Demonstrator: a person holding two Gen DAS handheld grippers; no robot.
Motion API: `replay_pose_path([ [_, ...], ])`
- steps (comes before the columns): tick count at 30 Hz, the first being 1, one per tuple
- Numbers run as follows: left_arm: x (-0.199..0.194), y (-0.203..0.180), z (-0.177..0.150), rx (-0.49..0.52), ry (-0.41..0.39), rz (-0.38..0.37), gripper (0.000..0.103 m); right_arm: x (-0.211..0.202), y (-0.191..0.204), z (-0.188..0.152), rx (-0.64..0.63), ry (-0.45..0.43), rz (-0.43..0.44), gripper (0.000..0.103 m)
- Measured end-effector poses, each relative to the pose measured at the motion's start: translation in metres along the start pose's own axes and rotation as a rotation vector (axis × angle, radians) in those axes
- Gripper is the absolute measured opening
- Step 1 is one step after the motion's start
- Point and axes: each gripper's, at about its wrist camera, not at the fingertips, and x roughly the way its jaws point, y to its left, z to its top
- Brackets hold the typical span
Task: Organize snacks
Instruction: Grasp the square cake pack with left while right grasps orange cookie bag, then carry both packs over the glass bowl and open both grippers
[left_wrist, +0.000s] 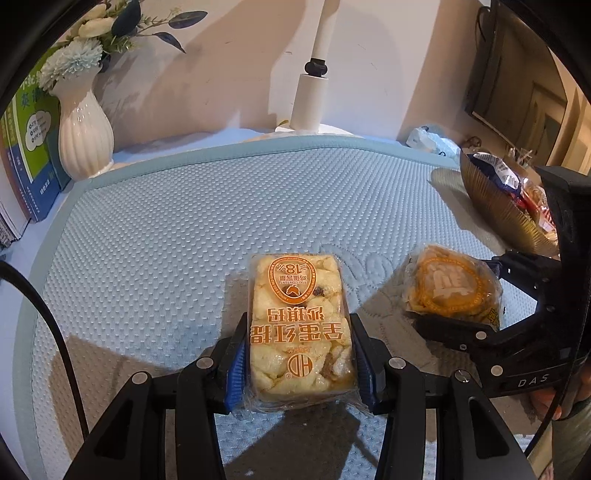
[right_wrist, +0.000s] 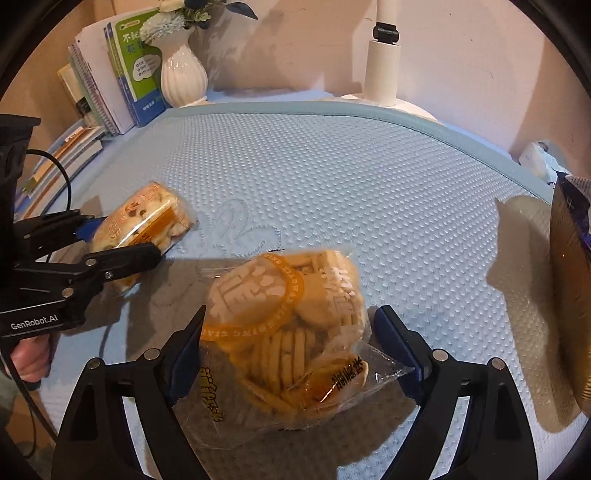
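Gripping one snack with the left gripper (left_wrist: 299, 363); right gripper (right_wrist: 291, 354) stood wide around another.
Left blue pads (left_wrist: 236, 373) were clamped on the sides of the wrapped rice-puff cake (left_wrist: 297, 325), which was over the blue textured mat (left_wrist: 184, 221). Right fingers (right_wrist: 399, 347) were spread apart, straddling the clear cracker packet (right_wrist: 288, 332) on the mat; a gap showed at the right pad, and contact at the left pad could not be judged. A gold bowl (left_wrist: 495, 210) holding other snacks sat at the mat's right edge.
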Motion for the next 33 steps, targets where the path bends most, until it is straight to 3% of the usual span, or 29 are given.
replay_pose_path([
  [6, 0.0, 0.002, 0.0, -0.005, -0.002, -0.006, 0.046, -0.002, 0.002, -0.002, 0.004, -0.014, 0.002, 0.09],
  [10, 0.0, -0.001, 0.0, 0.007, -0.003, 0.009, 0.046, -0.007, 0.012, -0.004, -0.043, -0.049, -0.006, 0.076],
  [17, 0.0, 0.0, 0.0, 0.004, -0.007, 0.013, 0.046, -0.013, 0.021, -0.007, -0.088, -0.088, -0.023, 0.072],
  [23, -0.001, -0.003, -0.001, 0.013, -0.015, 0.028, 0.046, -0.03, 0.007, -0.009, -0.019, -0.161, 0.011, 0.072],
  [27, -0.012, -0.014, -0.003, 0.071, -0.057, 0.047, 0.044, -0.043, -0.009, -0.007, 0.085, -0.18, 0.056, 0.071],
  [29, -0.018, -0.021, -0.002, 0.104, -0.07, 0.064, 0.044, -0.057, -0.01, -0.011, 0.104, -0.203, 0.041, 0.071],
  [33, -0.037, -0.04, 0.009, 0.143, -0.095, 0.012, 0.044, -0.095, -0.012, -0.018, 0.114, -0.271, -0.023, 0.071],
])
